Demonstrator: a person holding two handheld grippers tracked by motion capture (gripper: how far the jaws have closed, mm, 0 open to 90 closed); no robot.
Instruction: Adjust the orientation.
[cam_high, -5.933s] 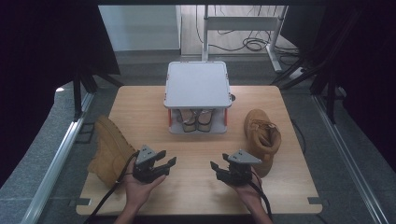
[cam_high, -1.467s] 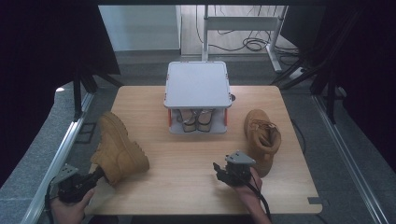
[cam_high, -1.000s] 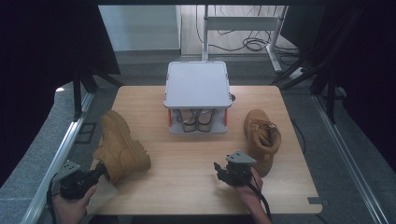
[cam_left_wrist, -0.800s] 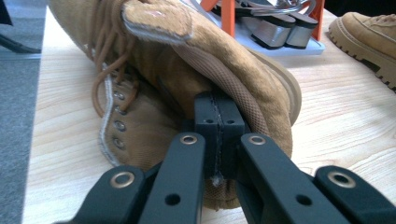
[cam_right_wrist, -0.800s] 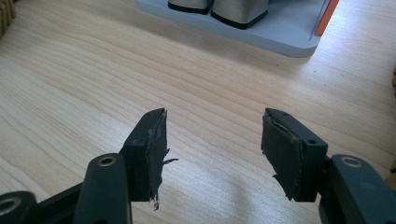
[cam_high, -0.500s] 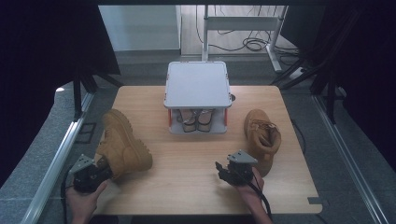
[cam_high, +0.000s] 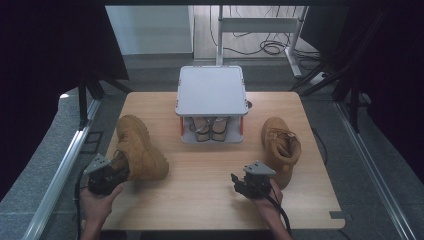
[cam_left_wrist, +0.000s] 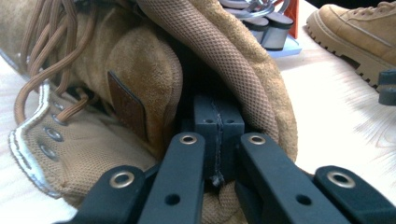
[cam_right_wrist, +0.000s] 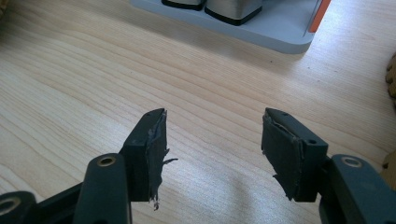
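The left gripper (cam_high: 116, 173) has its jaws fully closed on the padded collar of the left boot (cam_high: 139, 148); in the left gripper view the two pads meet with the mesh collar lining (cam_left_wrist: 219, 60) pinched around them, and the boot's laces (cam_left_wrist: 44, 70) hang just to one side of the jaws. The boot stands upright directly ahead of this gripper, sole on the table (cam_high: 210, 195), at the table's left edge. The right gripper (cam_high: 248, 184) rests on the table with its jaws standing apart and nothing between them; bare wood lies ahead of its worn pads (cam_right_wrist: 154, 149). The right boot (cam_high: 281, 148) lies just beside this gripper, on its outer side, not touching it. The grey rack (cam_high: 212, 107), already holding a pair of shoes under its top plate, sits well ahead of both grippers at mid-table. Judged status: the left boot is gripped and being repositioned; its final placement is incomplete, and the right boot remains unhandled. Remaining steps likely include setting the left boot, then picking up the right.
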